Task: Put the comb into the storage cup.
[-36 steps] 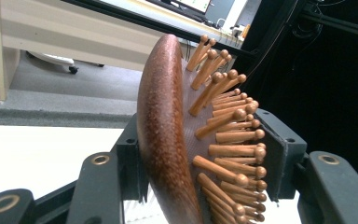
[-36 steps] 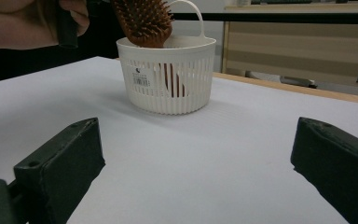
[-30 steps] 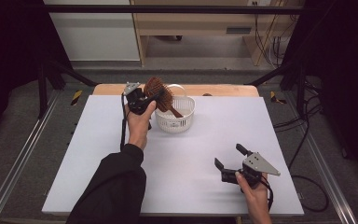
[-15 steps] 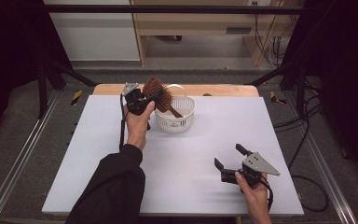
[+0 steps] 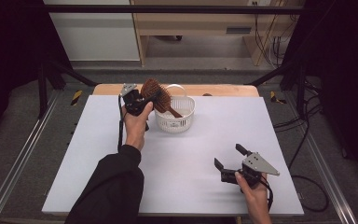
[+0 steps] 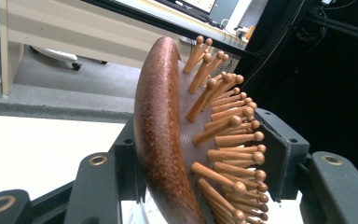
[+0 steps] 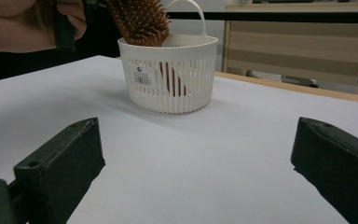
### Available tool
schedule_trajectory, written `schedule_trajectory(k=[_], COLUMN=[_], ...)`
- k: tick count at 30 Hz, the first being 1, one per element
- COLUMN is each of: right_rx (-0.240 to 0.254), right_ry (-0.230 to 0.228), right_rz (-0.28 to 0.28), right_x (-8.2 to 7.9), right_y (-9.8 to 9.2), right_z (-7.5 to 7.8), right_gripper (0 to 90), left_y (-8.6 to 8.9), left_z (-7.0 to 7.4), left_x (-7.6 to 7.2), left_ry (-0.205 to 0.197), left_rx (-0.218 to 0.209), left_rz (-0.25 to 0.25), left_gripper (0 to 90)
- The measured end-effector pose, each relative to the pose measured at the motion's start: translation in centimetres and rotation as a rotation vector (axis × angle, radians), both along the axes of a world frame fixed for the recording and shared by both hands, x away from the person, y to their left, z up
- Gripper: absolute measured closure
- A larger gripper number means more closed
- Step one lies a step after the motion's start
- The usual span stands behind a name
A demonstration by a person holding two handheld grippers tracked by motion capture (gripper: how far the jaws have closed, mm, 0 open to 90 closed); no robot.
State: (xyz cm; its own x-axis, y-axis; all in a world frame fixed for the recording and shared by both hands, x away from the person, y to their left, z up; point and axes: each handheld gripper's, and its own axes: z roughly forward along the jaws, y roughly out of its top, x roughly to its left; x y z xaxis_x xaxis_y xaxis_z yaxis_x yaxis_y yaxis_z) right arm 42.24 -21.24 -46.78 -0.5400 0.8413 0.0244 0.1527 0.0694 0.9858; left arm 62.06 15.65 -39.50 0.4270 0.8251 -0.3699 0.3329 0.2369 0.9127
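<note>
Hand-held gripper, left (image 5: 150,99): jaws clamped on the head of the brown hairbrush (image 5: 157,95), one pad on the smooth back, other on the bristle side (clear in left gripper view, brush (image 6: 168,140) sits between both pads). Brush is tilted, head up by the left rim of the white basket (image 5: 175,122), handle angled down inside it; looks like handle tip rests on the basket floor, can't confirm contact.

Step in hand, imo: drop-off into basket. Do it well = lower head a bit so the brush leans on the rim before letting go, open jaws slow, pull back up and away to the left w/o snagging bristles on the pad. Basket is light, so no side push or it slides or tips.

Right hand-held gripper (image 5: 230,161): jaws apart, nothing between them, low over the tabletop (image 5: 205,154) near front right, well apart from basket. From right gripper view, basket (image 7: 170,74) is straight ahead, brush head (image 7: 140,21) sticking out on top.
</note>
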Motion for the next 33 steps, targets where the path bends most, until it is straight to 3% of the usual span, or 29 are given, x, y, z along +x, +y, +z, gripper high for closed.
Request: schedule_trajectory(k=[33], right_rx=[-0.003], right_ry=[0.004], right_rz=[0.003], right_x=[0.03], right_y=[0.10], right_z=[-0.09], right_gripper=[2.5], left_y=[1.03], left_z=[-0.65], left_x=[0.08], left_ry=[0.020], left_rx=[-0.021], left_rz=[0.019], left_gripper=[41.6])
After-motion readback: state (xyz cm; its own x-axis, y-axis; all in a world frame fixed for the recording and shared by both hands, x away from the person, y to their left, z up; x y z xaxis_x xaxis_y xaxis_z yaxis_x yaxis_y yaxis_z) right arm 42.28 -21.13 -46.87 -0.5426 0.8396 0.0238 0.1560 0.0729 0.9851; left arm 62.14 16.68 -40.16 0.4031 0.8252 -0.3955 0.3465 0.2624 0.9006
